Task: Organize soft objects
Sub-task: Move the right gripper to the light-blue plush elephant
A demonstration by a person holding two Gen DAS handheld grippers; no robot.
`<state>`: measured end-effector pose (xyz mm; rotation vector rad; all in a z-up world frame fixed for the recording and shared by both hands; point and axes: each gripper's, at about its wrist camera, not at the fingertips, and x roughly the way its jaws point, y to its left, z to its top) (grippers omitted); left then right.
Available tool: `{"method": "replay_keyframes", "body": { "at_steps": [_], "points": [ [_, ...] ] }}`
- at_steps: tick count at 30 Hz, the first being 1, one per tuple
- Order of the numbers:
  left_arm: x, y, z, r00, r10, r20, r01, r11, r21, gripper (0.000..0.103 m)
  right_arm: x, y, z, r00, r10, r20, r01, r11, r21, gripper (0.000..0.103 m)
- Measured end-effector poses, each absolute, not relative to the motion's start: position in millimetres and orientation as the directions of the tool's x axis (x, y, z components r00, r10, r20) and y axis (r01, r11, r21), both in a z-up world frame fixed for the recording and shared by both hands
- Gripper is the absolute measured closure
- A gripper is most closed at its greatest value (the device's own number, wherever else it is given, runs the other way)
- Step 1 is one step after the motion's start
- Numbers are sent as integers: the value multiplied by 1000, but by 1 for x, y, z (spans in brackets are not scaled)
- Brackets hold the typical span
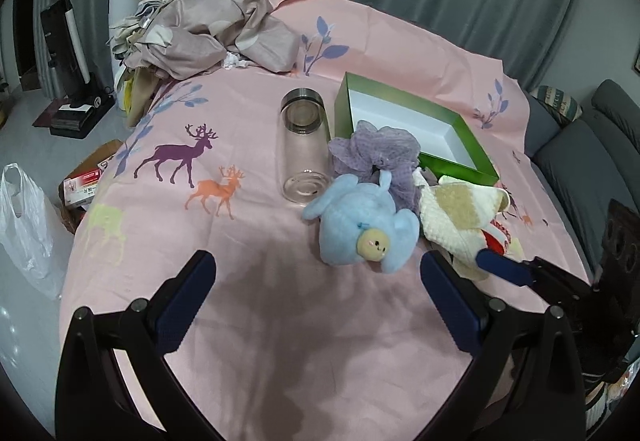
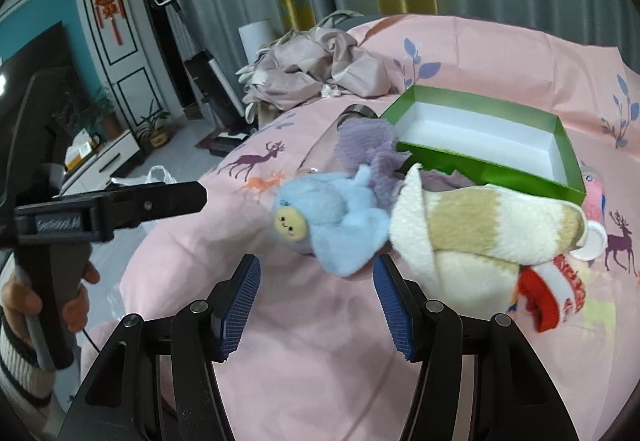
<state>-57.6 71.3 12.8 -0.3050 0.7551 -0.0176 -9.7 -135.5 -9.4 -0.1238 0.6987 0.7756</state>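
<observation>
A light blue plush toy [image 1: 364, 225] with a small yellow face lies on the pink tablecloth [image 1: 240, 321]. A purple mesh puff [image 1: 376, 153] sits behind it and a cream and beige fleece sock [image 1: 456, 213] lies to its right. A red and white sock [image 2: 556, 293] lies beside the fleece. An open green box [image 1: 404, 117] with a white inside stands behind them. My left gripper [image 1: 316, 281] is open, just short of the plush. My right gripper [image 2: 316, 281] is open, its fingertips right at the plush [image 2: 332, 217].
A clear glass jar [image 1: 304, 145] lies on its side left of the box. A heap of crumpled beige cloth [image 1: 208, 37] fills the back left of the table. A grey sofa [image 1: 592, 169] stands to the right. A white plastic bag [image 1: 24, 225] is on the floor at left.
</observation>
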Motion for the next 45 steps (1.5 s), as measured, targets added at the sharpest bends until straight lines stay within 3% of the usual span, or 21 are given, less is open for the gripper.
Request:
{"method": "replay_keyframes", "body": {
  "at_steps": [6,30,45],
  "points": [
    [-59,81,5,730,-155,-666,-88,945,-315,1,-14,-117,-18,496,556,-667,-673,732,109,44],
    [-10,80,-22,694,-272,-666,17,932,-362,1,23,-105,-36,538,494,-683,-588,800,116,43],
    [12,86,-34,671,-376,-638,45,881,-471,1,30,-105,-46,524,491,-696,-591,798,117,43]
  ]
}}
